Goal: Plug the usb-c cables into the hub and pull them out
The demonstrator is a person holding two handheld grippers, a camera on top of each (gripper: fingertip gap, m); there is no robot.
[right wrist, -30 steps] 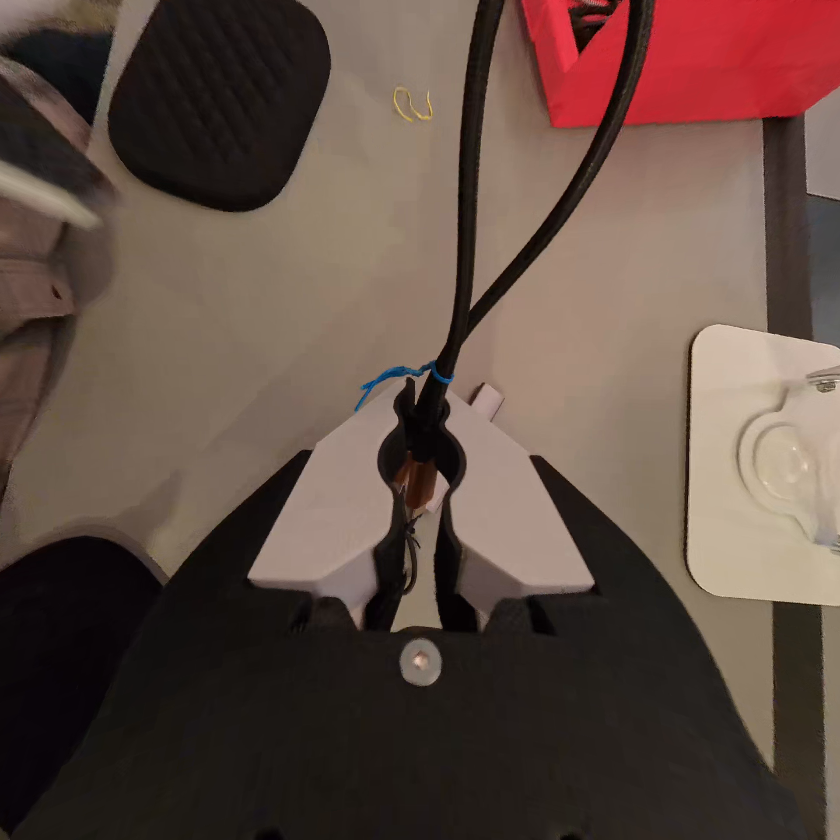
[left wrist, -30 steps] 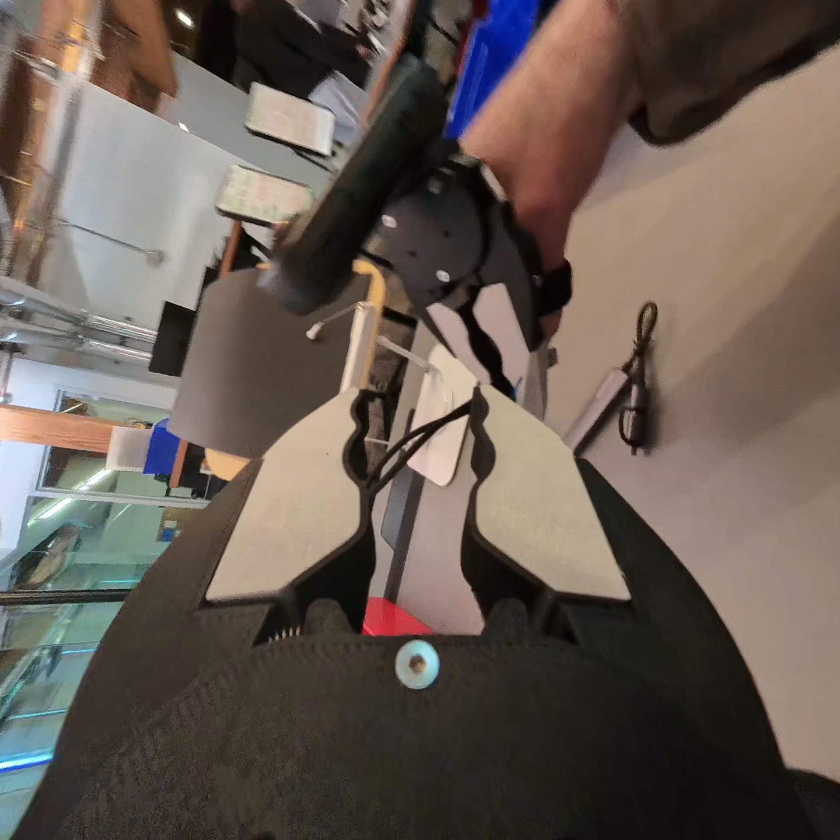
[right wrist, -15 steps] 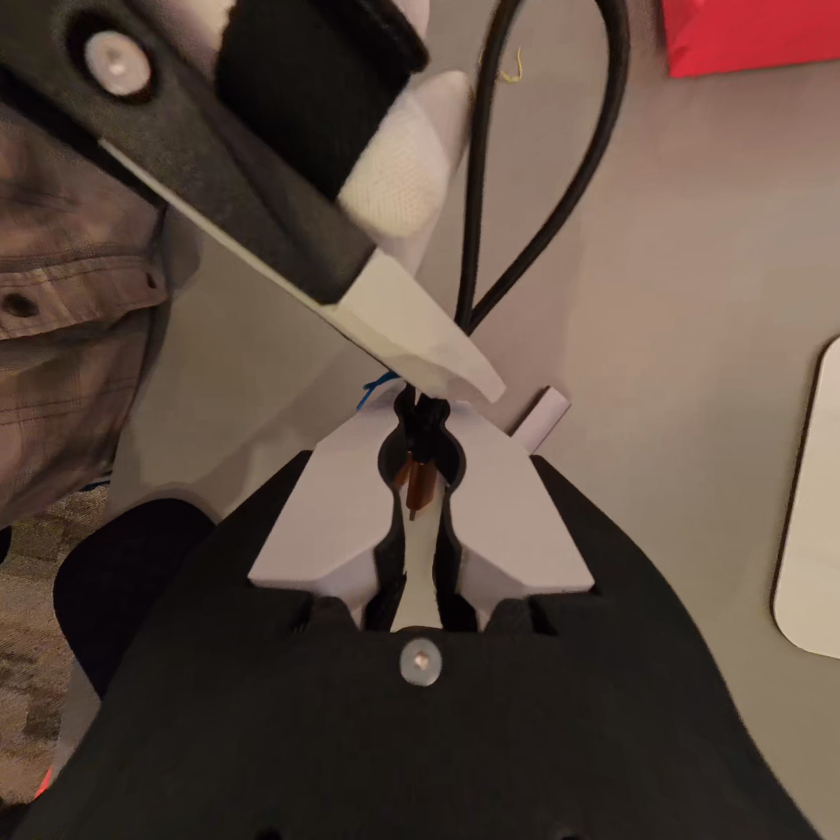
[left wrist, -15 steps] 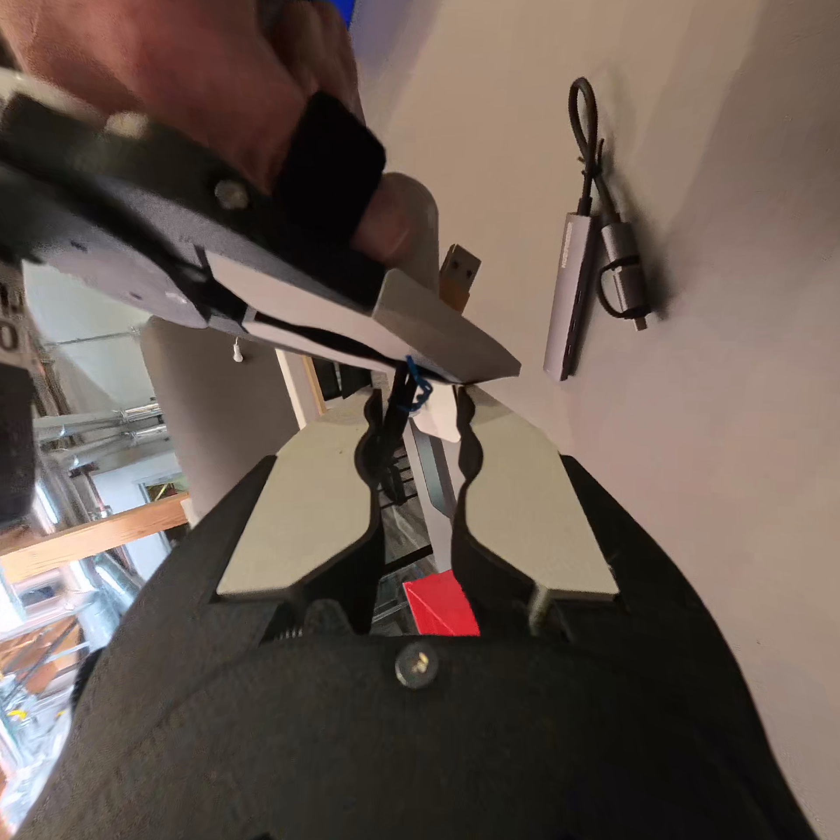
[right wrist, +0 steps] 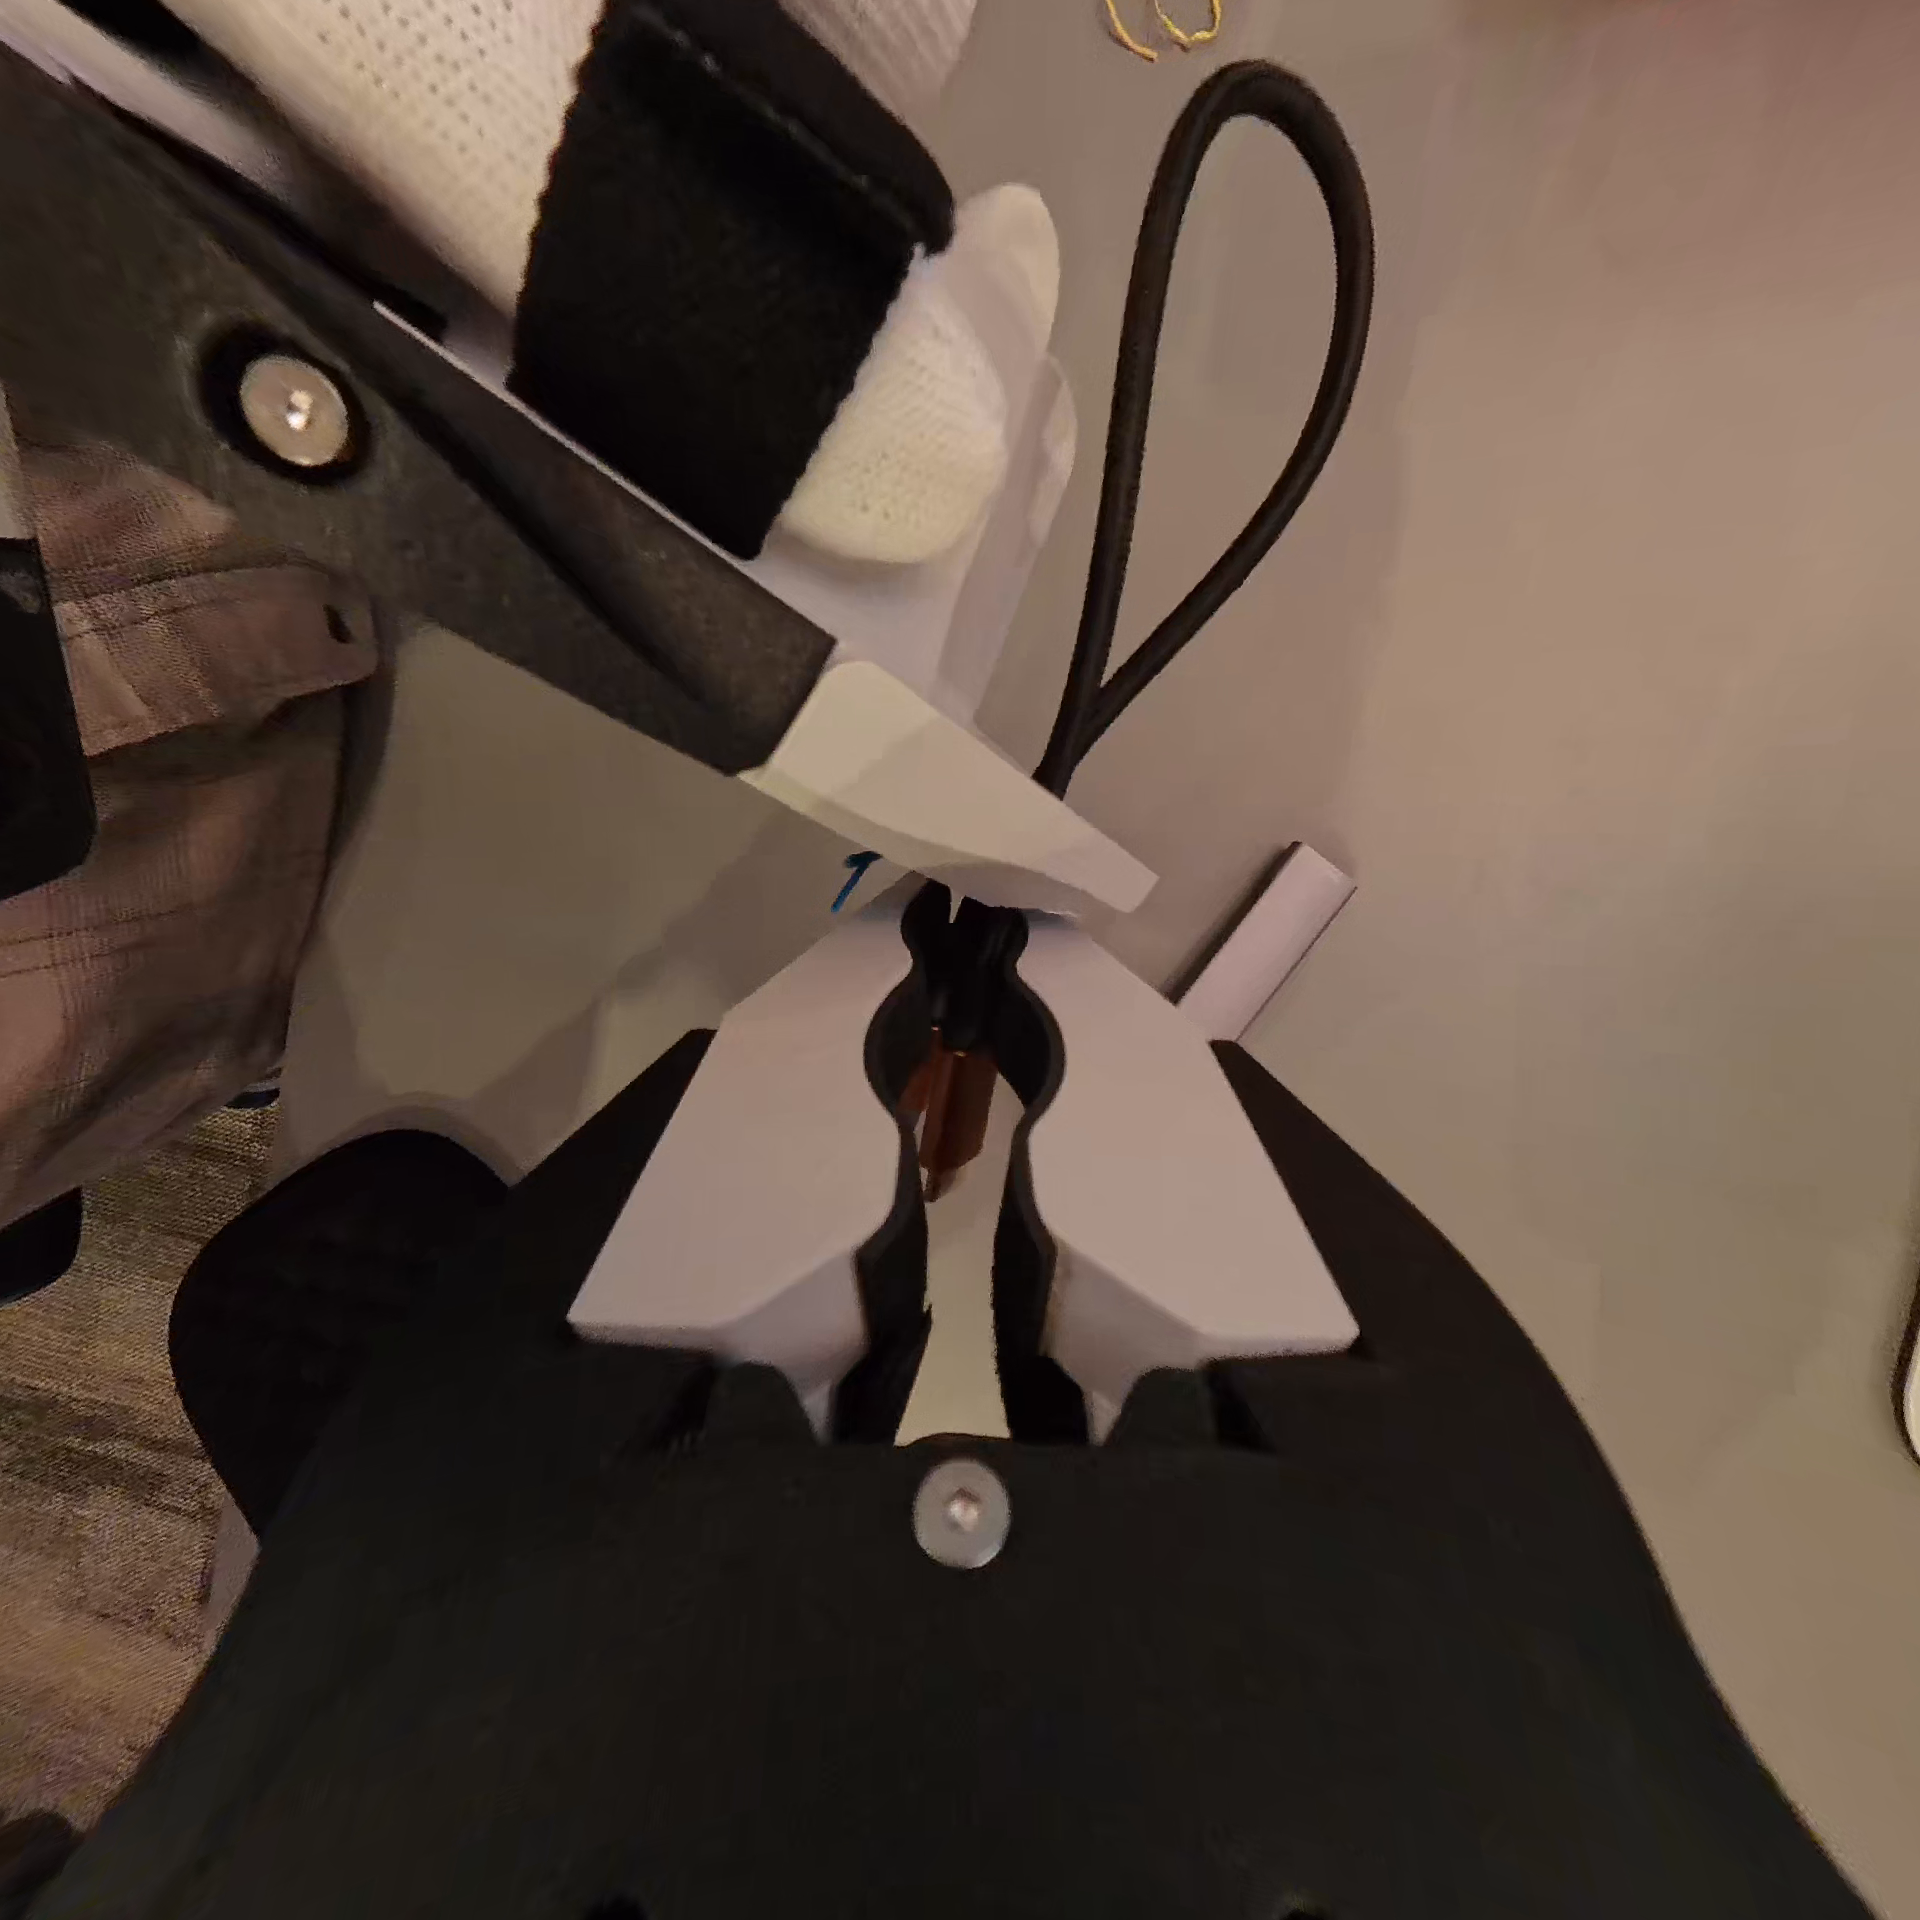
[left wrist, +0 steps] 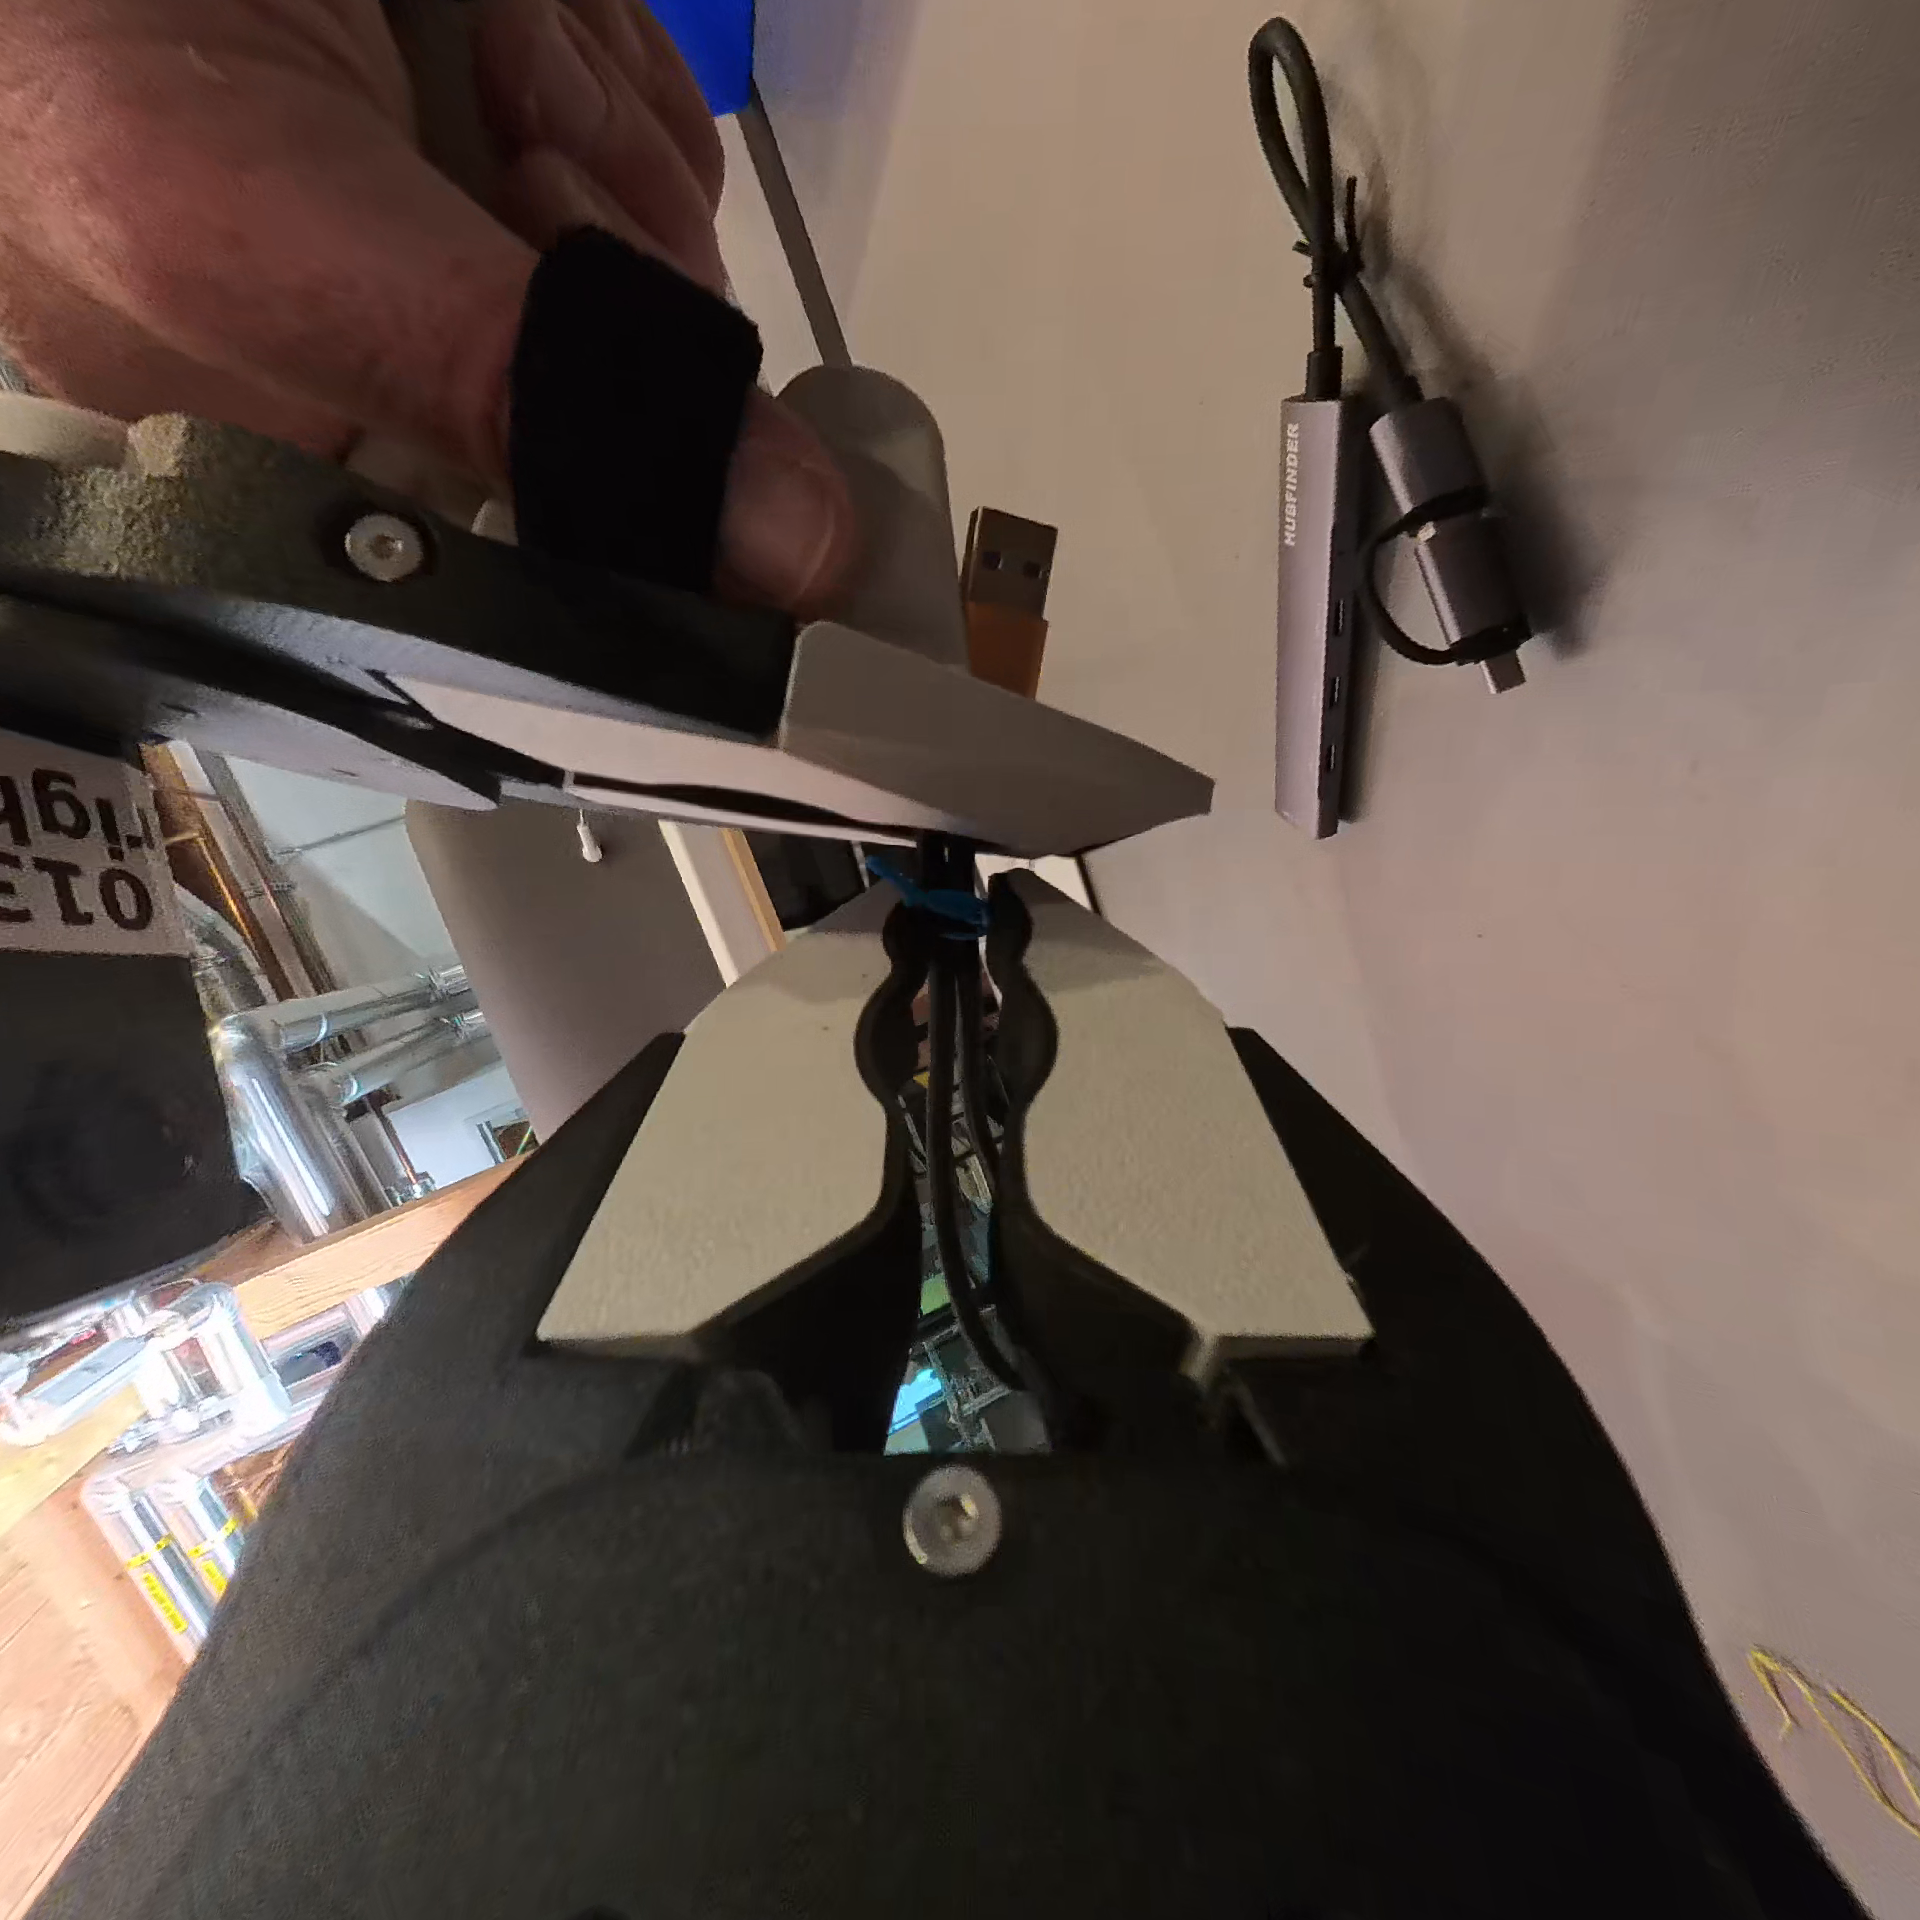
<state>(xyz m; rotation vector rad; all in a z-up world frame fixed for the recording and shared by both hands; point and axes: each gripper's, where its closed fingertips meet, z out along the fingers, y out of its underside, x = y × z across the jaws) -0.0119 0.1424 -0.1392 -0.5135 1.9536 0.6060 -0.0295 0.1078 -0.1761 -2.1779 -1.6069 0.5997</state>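
Meanwhile, the looped black cable (right wrist: 1236,416) is clamped between the right fingers (right wrist: 961,940); the left fingers (left wrist: 951,914) are seemingly closed around its strands.

A plain grey table (left wrist: 1558,1143) carries the things, its matte top bare over most of its width. On it lies a slim grey hub (left wrist: 1311,613) with a row of ports along one side, and just beside it, touching or nearly so, rests its short dark cable (left wrist: 1288,156), looped back and tied so that the grey plug end (left wrist: 1449,520) lies alongside the hub. A small yellow twist of wire (right wrist: 1162,23) lies well apart from them on the table top, and a flat white rounded piece (right wrist: 1910,1361) shows at the right edge of the right wrist view.
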